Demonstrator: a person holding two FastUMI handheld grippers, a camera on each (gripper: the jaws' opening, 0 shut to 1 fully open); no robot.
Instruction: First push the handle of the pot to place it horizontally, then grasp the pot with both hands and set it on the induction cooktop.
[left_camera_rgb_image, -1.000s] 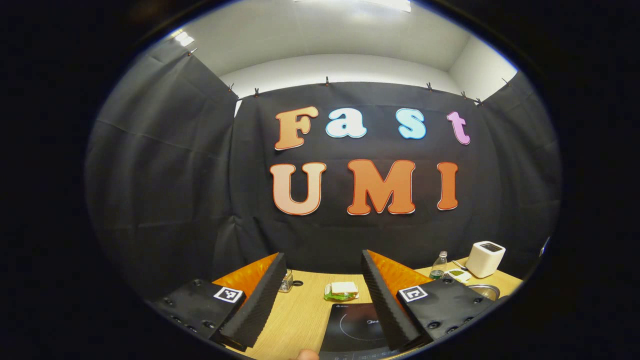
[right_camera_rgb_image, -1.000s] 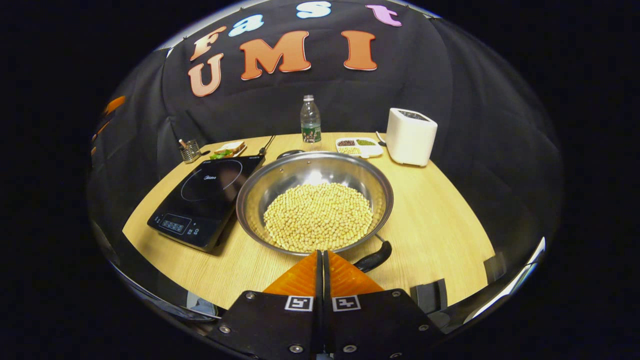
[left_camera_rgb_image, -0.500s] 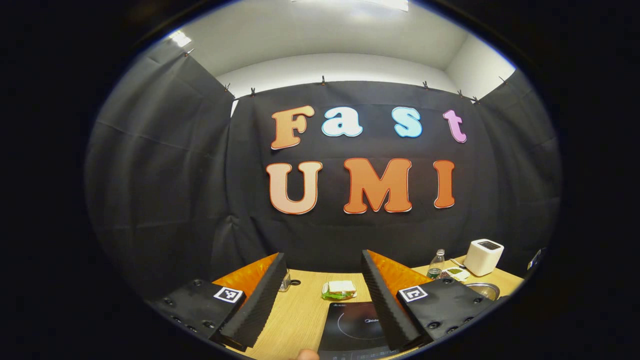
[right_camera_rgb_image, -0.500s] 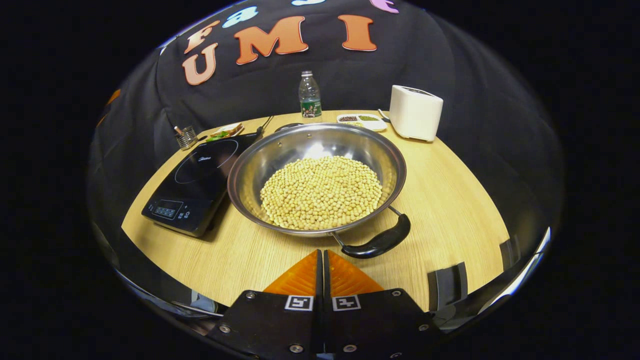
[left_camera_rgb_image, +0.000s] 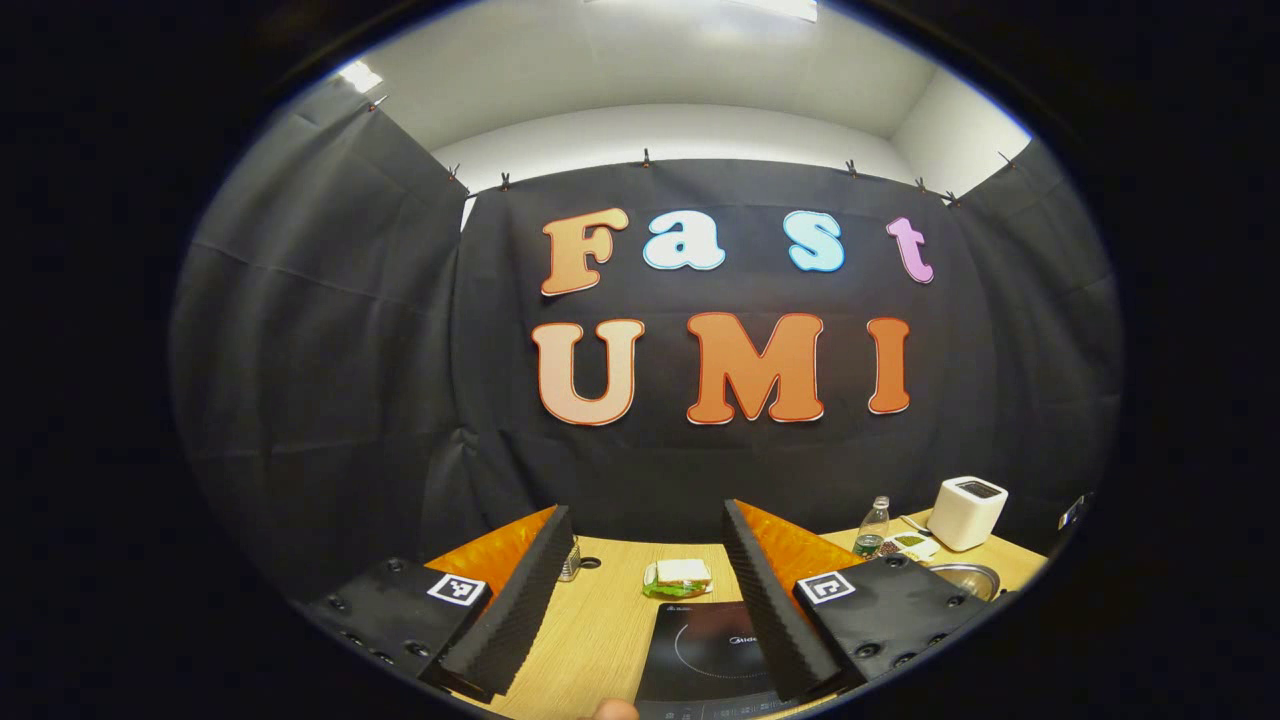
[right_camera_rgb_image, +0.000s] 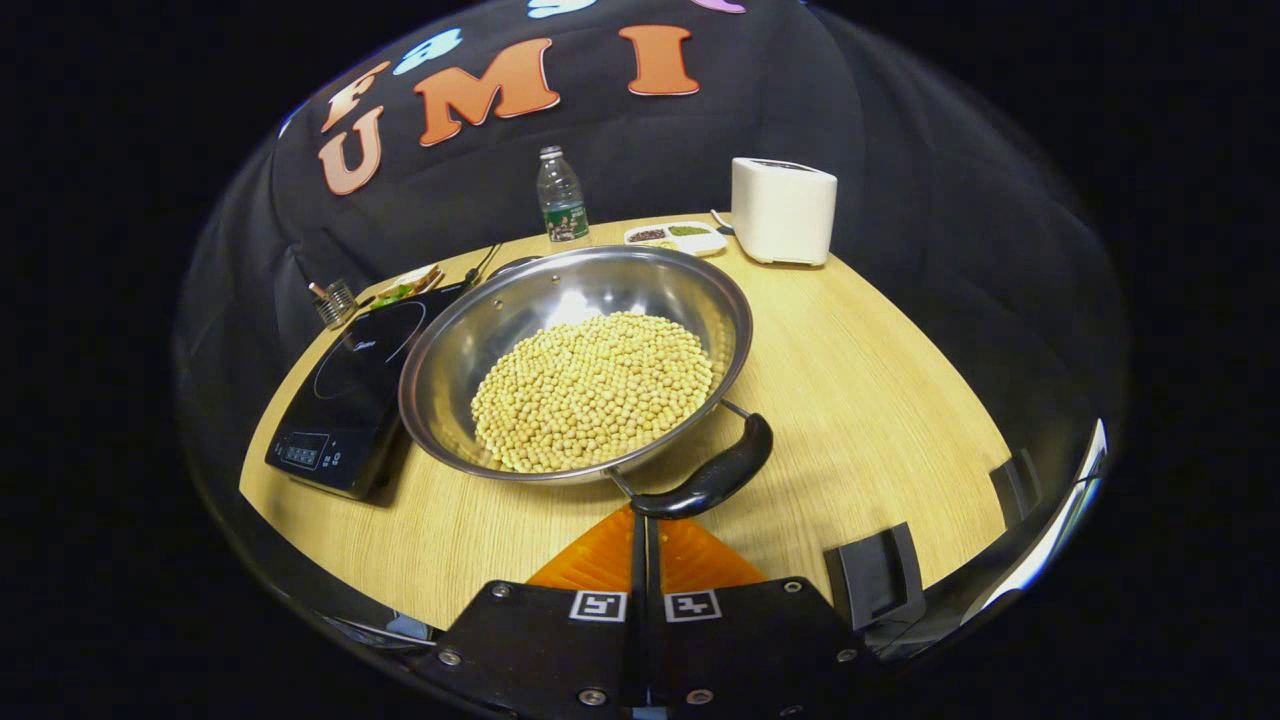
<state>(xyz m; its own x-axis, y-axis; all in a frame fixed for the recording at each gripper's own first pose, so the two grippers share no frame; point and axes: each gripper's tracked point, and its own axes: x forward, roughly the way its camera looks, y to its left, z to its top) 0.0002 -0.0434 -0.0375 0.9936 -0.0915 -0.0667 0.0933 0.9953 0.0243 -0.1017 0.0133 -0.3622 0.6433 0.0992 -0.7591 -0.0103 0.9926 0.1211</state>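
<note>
1. Left gripper (left_camera_rgb_image: 640, 590): held level above the near edge of the table (left_camera_rgb_image: 600, 625), pointing at the booth wall. Its two fingers stand wide apart with nothing between them.
2. Seen between those fingers, in the left gripper view: the induction cooktop (left_camera_rgb_image: 710, 655) directly below and ahead, and a sandwich on a plate (left_camera_rgb_image: 678, 578) beyond it.
3. Right gripper (right_camera_rgb_image: 640, 522): tilted down toward the table (right_camera_rgb_image: 880, 400). Its fingers are pressed together, leaving only a thin seam, and hold nothing. The fingertips sit just at the near end of the pot handle (right_camera_rgb_image: 715, 478); whether they touch it cannot be told.
4. Pot (right_camera_rgb_image: 575, 360): a wide steel pan holding a layer of pale round beans (right_camera_rgb_image: 595, 385). It stands on the table, just right of the induction cooktop (right_camera_rgb_image: 350, 395), with its rim overlapping the cooktop's right edge in the right gripper view. The black handle lies at the near right of the rim and runs diagonally.
5. Behind the pot: a plastic bottle (right_camera_rgb_image: 560, 195), a divided dish of grains (right_camera_rgb_image: 675, 237) and a white appliance (right_camera_rgb_image: 783, 210). A small metal holder (right_camera_rgb_image: 332, 302) stands at the far left.
6. Markings: each gripper carries square black-and-white fiducial tags on its body. The cooktop surface bears a small brand word above its ring, too small to read. The bottle label is not legible.
</note>
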